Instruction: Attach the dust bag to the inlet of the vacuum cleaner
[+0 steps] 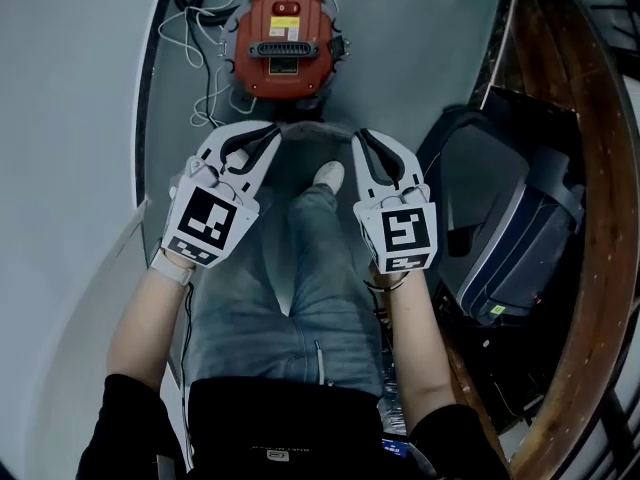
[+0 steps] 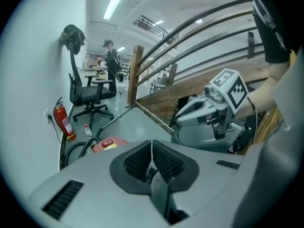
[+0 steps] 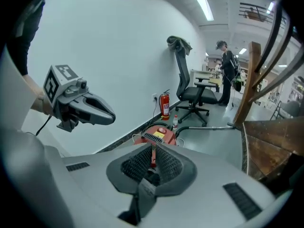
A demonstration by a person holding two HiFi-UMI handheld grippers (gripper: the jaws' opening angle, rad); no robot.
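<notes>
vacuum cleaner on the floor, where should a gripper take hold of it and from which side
Probably the dark bar across the top of the vacuum cleaner, which looks like a carry handle. Come from straight above, jaws across its narrow width: the top faces up, and the round red body looks too wide to pinch.

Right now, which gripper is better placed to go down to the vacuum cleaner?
Probably right, narrowly. The right gripper has the vacuum cleaner straight beyond its jaws, while the left gripper sees it off to one side. Both are shut, empty and well above it.
</notes>
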